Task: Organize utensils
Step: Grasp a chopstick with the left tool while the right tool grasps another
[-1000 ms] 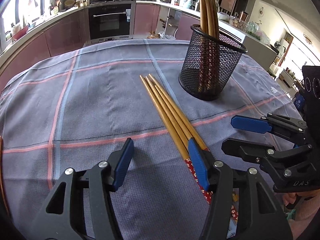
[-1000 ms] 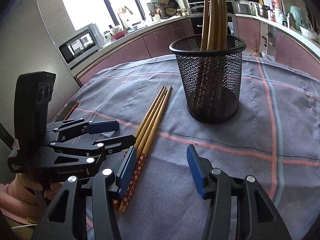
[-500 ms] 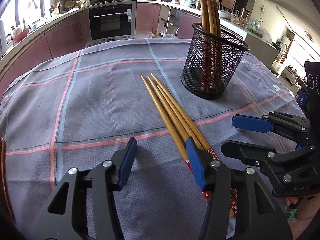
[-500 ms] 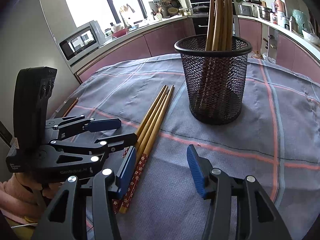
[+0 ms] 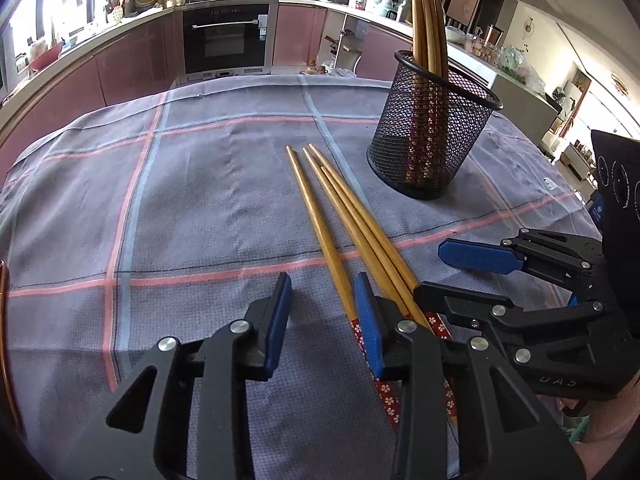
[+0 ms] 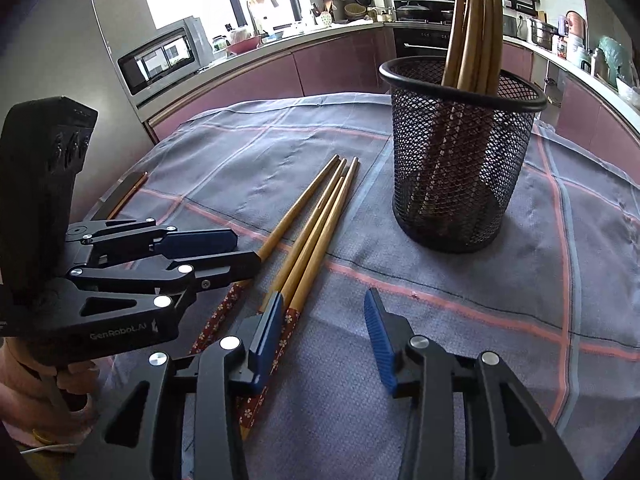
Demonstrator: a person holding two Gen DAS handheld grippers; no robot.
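Nearest to us, our left gripper (image 5: 322, 320) hangs just above the grey-blue checked tablecloth with pink stripes (image 5: 192, 200), its black arms ending in blue ribbed pads. Its jaws have just been closing, yet they stand apart and grasp nothing: only cloth shows in the gap, and one chopstick runs under the right pad. Our right gripper (image 6: 322, 330) sits at the same low height beside it. Its jaws have also just been closing and are likewise released, with bare cloth between the pads.

The four loose bamboo chopsticks with red flower-patterned handles (image 5: 344, 224) lie flat on the cloth between the two grippers. The patterned ends point toward us and the plain tips point away. In the right wrist view the left pad of our right gripper covers the handle end of the bundle (image 6: 308, 236); we cannot tell whether it touches the wood. One stick lies a little apart from the other three, nearer our left gripper.

Beyond the tips, and off to the right of them, stands the black wire-mesh cylindrical holder (image 5: 430, 132), upright on the cloth and apart from the loose sticks. Several more chopsticks (image 6: 474, 24) stand in it, handles down and tips rising above the rim.

Behind the table runs a curved kitchen counter with mauve cabinet fronts (image 5: 132, 60), a built-in black oven (image 5: 226, 40) and a microwave (image 6: 160, 58).
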